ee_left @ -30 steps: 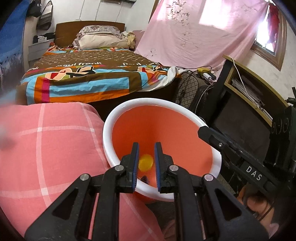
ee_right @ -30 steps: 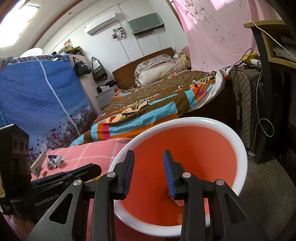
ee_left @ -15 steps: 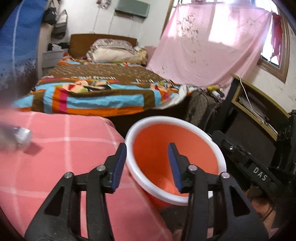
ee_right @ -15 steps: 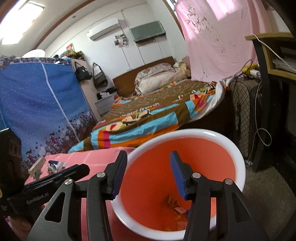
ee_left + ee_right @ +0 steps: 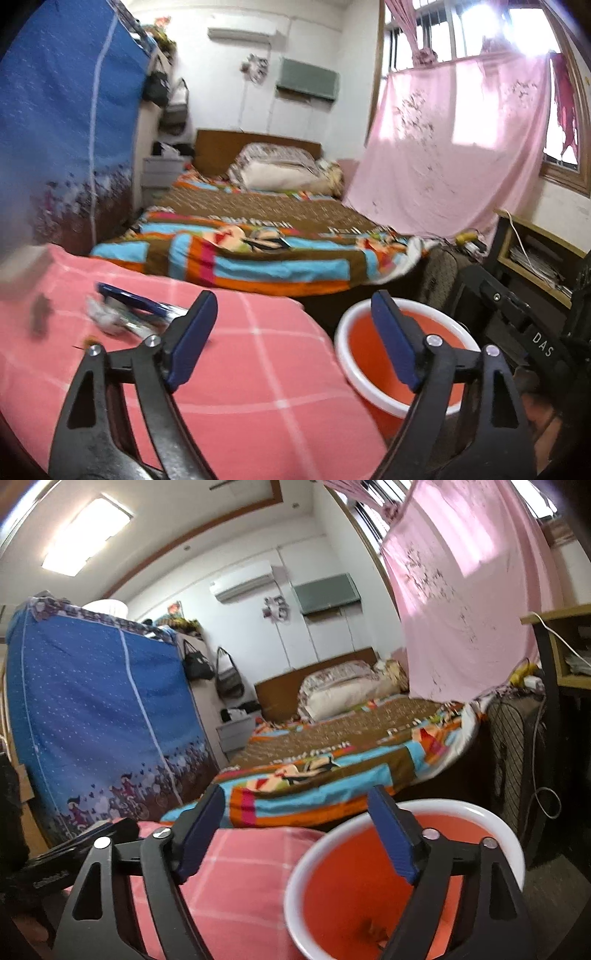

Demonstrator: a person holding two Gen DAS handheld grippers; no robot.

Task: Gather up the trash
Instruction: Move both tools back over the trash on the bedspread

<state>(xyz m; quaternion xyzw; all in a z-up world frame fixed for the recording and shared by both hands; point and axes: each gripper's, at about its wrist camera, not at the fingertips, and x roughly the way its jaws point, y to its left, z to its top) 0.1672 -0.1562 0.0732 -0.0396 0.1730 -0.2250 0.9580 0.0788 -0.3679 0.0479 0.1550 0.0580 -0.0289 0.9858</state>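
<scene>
Left gripper (image 5: 293,338): jaws spread wide, nothing between the blue pads (image 5: 192,338). Right gripper (image 5: 297,832): likewise wide apart and empty.

Left wrist view only, far left on the pink checked cloth (image 5: 258,373): blurred trash, namely a crumpled silvery wrapper (image 5: 101,314), a dark blue curved piece (image 5: 129,297) just behind it, and a small dark scrap (image 5: 40,314) further left. Also there, at right: the other tool's black body, marked "DAS" (image 5: 542,343).

Right wrist view only: dark bits of litter (image 5: 369,928) at the bottom of the bucket; at far left, the other tool's black body (image 5: 51,864), its lettering too blurred to read; a ceiling light panel (image 5: 86,535).

Both views: orange bucket with white rim (image 5: 397,408) (image 5: 295,871), touching the right edge of the pink cloth, below the right-hand pads.

Room, left to right: blue fabric wardrobe (image 5: 96,709); hanging bags (image 5: 214,668); wall air conditioner (image 5: 242,581); bed with striped brown, blue and orange cover (image 5: 258,247); pink curtain (image 5: 443,147); wooden shelf with papers (image 5: 535,254).
</scene>
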